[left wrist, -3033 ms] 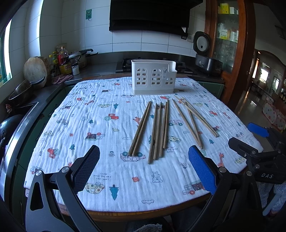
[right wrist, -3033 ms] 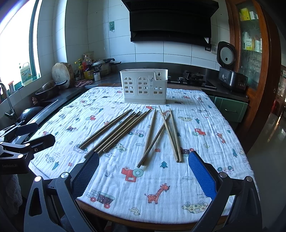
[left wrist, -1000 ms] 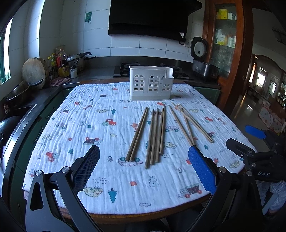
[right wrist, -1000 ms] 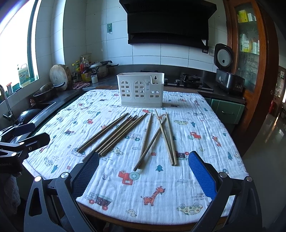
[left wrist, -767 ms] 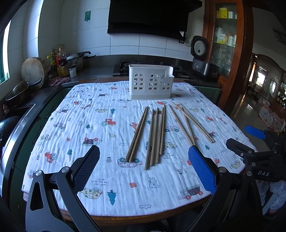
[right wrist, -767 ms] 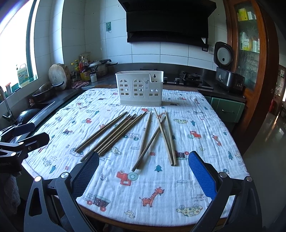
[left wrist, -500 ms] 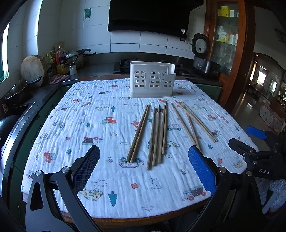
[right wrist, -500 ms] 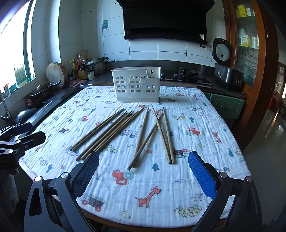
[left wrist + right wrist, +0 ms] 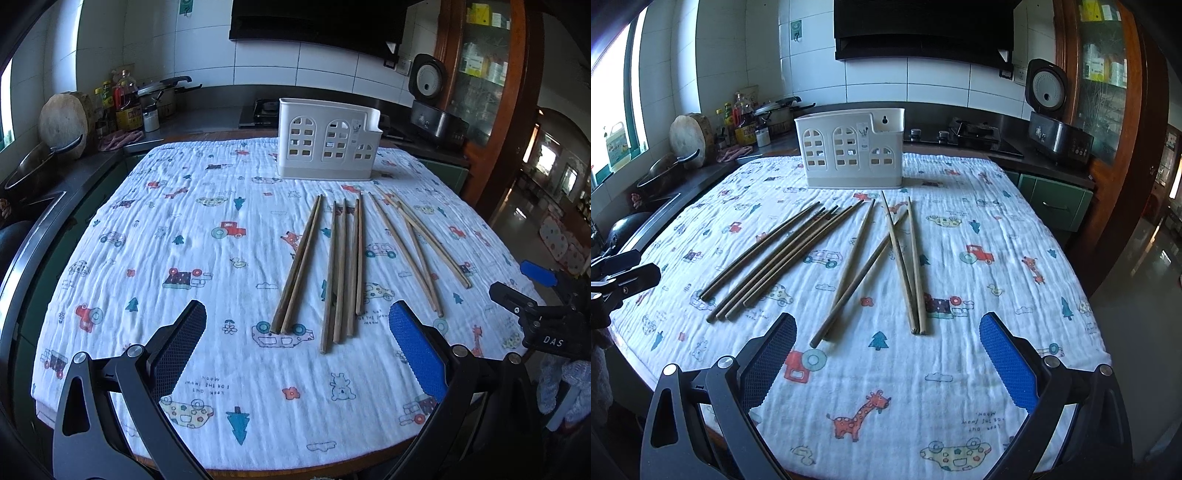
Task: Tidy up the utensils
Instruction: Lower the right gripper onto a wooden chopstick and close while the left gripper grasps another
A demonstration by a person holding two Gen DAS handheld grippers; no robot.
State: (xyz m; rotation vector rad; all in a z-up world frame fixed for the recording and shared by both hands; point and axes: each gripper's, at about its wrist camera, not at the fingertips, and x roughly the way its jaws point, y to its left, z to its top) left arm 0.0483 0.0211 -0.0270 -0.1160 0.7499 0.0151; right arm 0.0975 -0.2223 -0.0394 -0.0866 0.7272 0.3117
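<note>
Several wooden chopsticks (image 9: 341, 269) (image 9: 849, 258) lie spread on a cartoon-print cloth (image 9: 184, 240) (image 9: 960, 369) over the table. Behind them stands a white plastic utensil holder (image 9: 327, 142) (image 9: 849, 147) with arched cut-outs, nothing showing above its rim. My left gripper (image 9: 297, 334) hovers open over the near edge, just short of the chopstick ends. My right gripper (image 9: 888, 334) is also open, near the ends of the right-hand chopsticks. Neither holds anything. The right gripper shows at the left wrist view's right edge (image 9: 532, 291).
A dark counter with a wok (image 9: 657, 166), a round chopping block (image 9: 689, 138), bottles and a pot runs along the left and back. A rice cooker (image 9: 1049, 114) and a wooden cabinet (image 9: 1108, 74) stand at the right. Open floor lies right of the table.
Both grippers have drifted slightly forward and the views have shifted a little. The chopsticks and holder have not moved. Both grippers stay open.
</note>
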